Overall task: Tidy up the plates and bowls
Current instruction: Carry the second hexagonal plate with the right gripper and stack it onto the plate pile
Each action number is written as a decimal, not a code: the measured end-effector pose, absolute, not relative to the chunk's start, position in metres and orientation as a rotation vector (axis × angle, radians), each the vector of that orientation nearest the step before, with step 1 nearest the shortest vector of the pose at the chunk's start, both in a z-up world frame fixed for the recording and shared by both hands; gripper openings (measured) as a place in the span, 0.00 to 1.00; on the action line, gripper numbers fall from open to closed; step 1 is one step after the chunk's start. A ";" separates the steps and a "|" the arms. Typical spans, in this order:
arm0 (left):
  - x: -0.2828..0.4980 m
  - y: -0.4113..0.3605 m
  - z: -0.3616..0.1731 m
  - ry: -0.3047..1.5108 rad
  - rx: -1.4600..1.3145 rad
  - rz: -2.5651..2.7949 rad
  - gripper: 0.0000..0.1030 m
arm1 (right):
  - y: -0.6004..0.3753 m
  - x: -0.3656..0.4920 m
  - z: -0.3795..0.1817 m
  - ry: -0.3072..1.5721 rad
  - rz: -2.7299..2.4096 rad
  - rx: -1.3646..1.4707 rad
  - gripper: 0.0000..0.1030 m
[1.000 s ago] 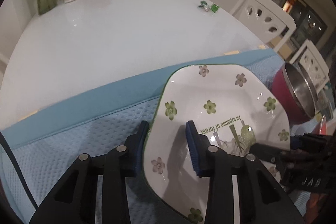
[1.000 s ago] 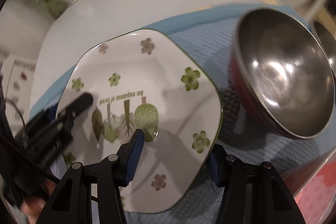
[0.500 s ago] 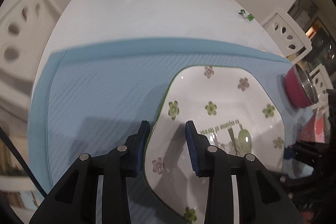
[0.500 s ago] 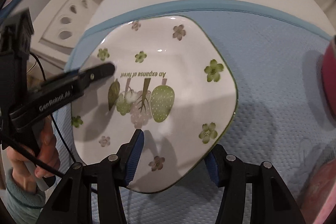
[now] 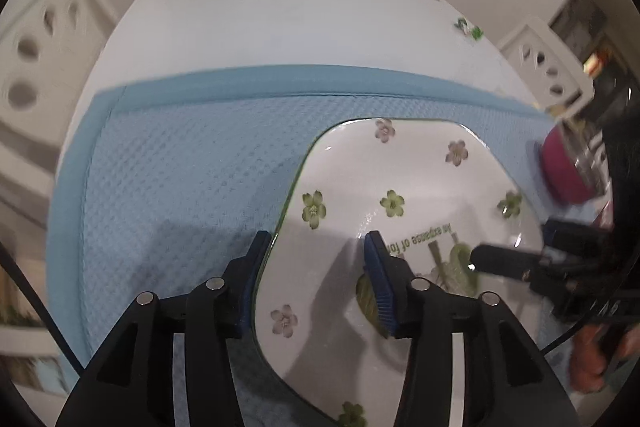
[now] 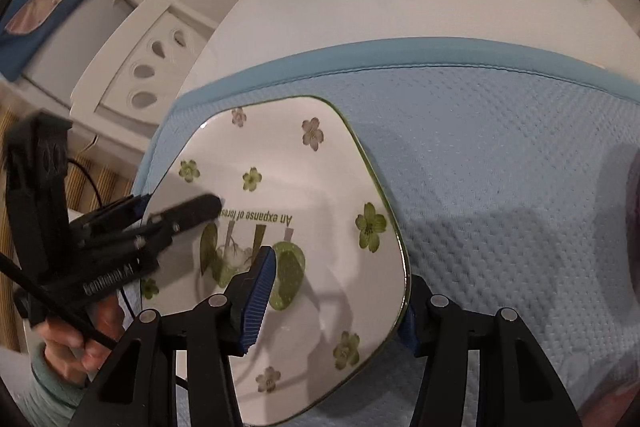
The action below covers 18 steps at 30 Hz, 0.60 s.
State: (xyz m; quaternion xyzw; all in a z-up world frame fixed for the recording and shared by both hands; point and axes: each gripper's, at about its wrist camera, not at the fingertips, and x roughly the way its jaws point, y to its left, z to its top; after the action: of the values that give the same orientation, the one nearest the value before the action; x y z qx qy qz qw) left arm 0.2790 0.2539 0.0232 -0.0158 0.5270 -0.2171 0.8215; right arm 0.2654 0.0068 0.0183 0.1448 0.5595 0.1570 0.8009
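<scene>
Plate: white floral plate, centre-right of the frame, over the blue mat.
Left gripper: clamped on the plate's left rim.
Right gripper: clamped on the plate's opposite rim.
Bowl: red bowl at right edge.

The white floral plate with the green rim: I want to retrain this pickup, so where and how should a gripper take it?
Grip the white floral plate at its thin rim, one finger above and one beneath, coming in level from an open side. It is broad, shallow and roughly square with rounded corners, so only the edge fits between fingers. The left gripper and right gripper straddle opposite edges this way above the blue waffle-weave mat.
</scene>
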 end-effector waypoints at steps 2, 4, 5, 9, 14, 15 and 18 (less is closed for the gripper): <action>0.275 0.260 0.026 1.124 -0.094 -0.463 0.41 | 0.009 0.261 0.021 1.213 0.342 0.329 0.50; 0.266 0.256 0.029 1.112 -0.055 -0.442 0.43 | 0.010 0.250 0.026 1.207 0.340 0.310 0.50; 0.261 0.255 0.032 1.102 -0.037 -0.436 0.43 | 0.012 0.246 0.027 1.207 0.336 0.288 0.50; 0.241 0.262 0.037 1.111 -0.079 -0.446 0.41 | 0.012 0.229 0.032 1.212 0.374 0.294 0.50; 0.212 0.271 0.042 1.123 -0.111 -0.415 0.41 | 0.018 0.208 0.046 1.211 0.390 0.262 0.50; 0.206 0.272 0.044 1.121 -0.117 -0.406 0.41 | 0.019 0.204 0.048 1.216 0.395 0.268 0.50; 0.188 0.277 0.051 1.120 -0.137 -0.390 0.41 | 0.022 0.190 0.056 1.219 0.400 0.266 0.50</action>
State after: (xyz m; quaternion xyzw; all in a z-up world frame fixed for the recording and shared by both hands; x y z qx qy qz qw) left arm 0.1882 0.2768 0.0507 -0.0647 0.5275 -0.1836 0.8269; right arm 0.1902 0.0217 0.0562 0.1236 0.5667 0.1858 0.7931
